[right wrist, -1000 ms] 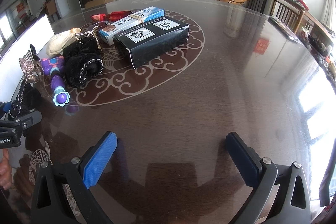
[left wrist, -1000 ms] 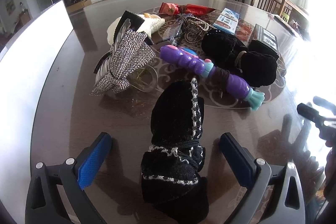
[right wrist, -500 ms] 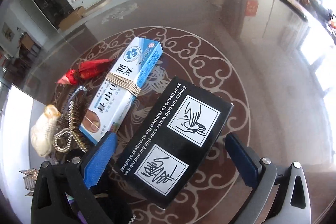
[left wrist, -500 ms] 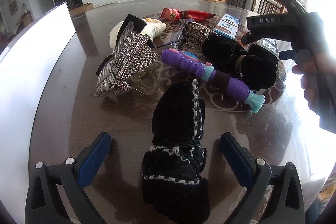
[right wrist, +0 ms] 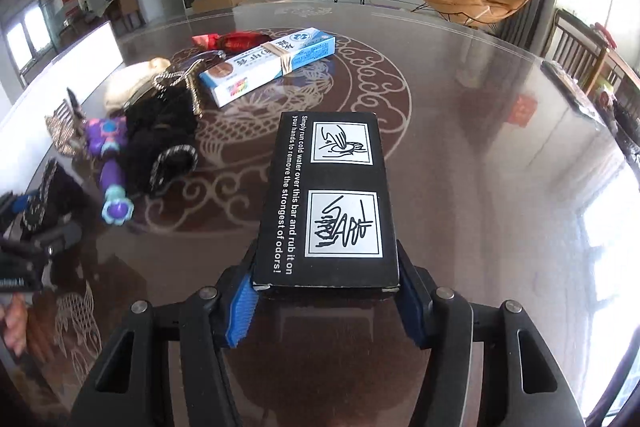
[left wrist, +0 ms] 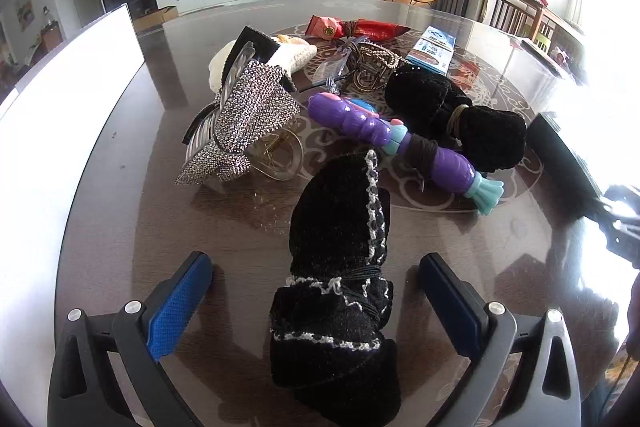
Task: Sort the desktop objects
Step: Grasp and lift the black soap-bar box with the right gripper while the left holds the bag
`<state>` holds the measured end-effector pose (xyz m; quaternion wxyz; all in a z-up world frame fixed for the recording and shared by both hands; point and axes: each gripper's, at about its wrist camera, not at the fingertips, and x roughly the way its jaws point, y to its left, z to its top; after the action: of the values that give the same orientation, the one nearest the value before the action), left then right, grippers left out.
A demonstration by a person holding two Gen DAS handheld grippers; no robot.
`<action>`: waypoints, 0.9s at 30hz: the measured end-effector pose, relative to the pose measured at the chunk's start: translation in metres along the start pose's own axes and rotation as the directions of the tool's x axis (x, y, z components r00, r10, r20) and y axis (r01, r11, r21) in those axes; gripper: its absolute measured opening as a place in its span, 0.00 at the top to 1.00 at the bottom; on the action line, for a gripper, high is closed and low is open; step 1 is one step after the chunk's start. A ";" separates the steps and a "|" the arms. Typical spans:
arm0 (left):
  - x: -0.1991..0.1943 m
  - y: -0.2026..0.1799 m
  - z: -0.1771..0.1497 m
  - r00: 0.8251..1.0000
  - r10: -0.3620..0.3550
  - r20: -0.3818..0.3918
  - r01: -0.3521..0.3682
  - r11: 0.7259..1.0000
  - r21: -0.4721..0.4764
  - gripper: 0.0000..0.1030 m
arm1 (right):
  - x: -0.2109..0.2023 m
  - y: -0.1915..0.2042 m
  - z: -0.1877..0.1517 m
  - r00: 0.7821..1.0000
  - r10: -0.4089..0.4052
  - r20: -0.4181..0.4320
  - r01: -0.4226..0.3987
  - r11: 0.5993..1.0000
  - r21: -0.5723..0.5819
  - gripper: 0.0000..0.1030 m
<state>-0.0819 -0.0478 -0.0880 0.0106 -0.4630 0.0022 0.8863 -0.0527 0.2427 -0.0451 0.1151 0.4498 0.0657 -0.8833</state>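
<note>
My left gripper [left wrist: 314, 267] stands open low over the dark table [left wrist: 120, 227]. A black knitted piece with white trim [left wrist: 340, 267] lies between its fingers, clear of both blue pads. In the right wrist view a black box with white printed pictures [right wrist: 328, 195] points away from me. My right gripper [right wrist: 326, 291] is closing on its near end, and both blue pads press the box's sides. The same box [left wrist: 560, 147] shows at the right edge of the left wrist view.
Beyond the knitted piece lie a purple and teal toy [left wrist: 384, 135], a rhinestone bow [left wrist: 244, 123], a black knitted bundle [left wrist: 452, 111], a pearl hair claw [left wrist: 372, 63], a cream knit [left wrist: 296, 57], a red packet [left wrist: 352, 29] and a blue toothpaste box [right wrist: 268, 67]. A white panel [left wrist: 60, 107] borders the left.
The right gripper swung out over the black box, came back, and its wide jaws narrowed onto the box's near end. The left gripper and the knitted piece stayed put.
</note>
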 end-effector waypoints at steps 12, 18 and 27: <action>-0.003 0.000 -0.003 1.000 0.001 0.002 -0.001 1.000 0.000 0.00 | -0.008 -0.007 -0.017 1.000 -0.001 0.001 0.001 1.000 0.013 0.00; -0.006 -0.001 -0.006 1.000 -0.009 -0.017 0.009 1.000 0.022 0.00 | -0.005 -0.006 -0.014 1.000 -0.006 -0.008 0.006 1.000 0.010 0.00; -0.015 0.014 0.010 0.985 -0.077 -0.154 0.086 0.995 0.046 0.00 | 0.022 -0.009 0.049 0.938 0.072 -0.340 -0.095 0.994 -0.052 0.00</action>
<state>-0.0817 -0.0622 -0.0699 0.0588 -0.5286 0.0073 0.8468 -0.1059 0.2369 -0.0340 0.1546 0.5925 0.0952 -0.7848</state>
